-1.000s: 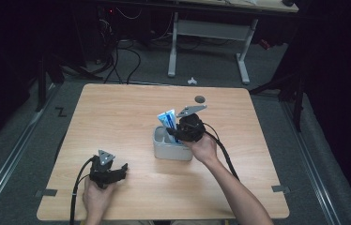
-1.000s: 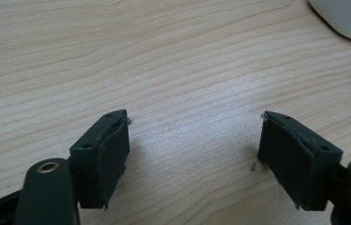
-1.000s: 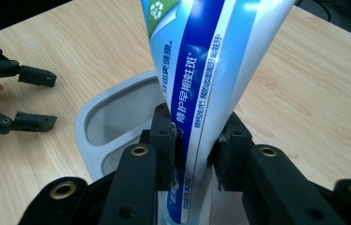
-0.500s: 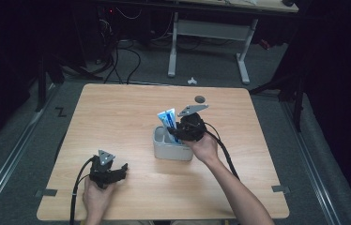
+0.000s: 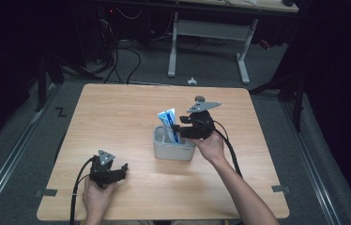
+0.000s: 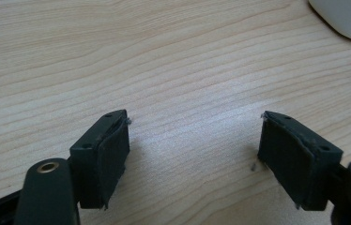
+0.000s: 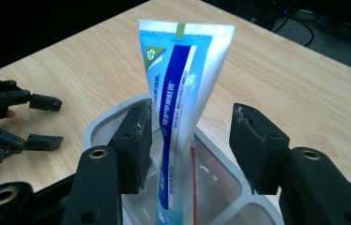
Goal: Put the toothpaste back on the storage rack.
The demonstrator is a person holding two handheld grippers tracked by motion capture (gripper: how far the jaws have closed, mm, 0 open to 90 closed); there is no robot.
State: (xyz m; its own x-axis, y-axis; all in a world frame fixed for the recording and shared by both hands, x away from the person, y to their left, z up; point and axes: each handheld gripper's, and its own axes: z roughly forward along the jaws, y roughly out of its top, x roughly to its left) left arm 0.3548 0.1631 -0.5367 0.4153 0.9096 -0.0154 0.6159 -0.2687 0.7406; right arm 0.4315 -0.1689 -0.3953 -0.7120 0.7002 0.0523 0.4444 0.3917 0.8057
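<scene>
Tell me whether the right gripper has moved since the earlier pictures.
Yes, slightly. The right gripper has drawn back a little from the toothpaste tube, which stands in the grey bin. Its jaws have just been opening and no longer press the tube.

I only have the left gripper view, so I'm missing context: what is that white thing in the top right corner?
Observer: A pale plastic bin, standing near the middle of the table.
Operator: Is anything inside it?
Observer: A blue and white toothpaste tube stands upright in it, crimped end up.
Operator: Is the right gripper holding that tube?
Observer: No. The right gripper has a jaw on each side of the tube, but the jaws have just been opening and there is a clear gap beside the tube.
</scene>
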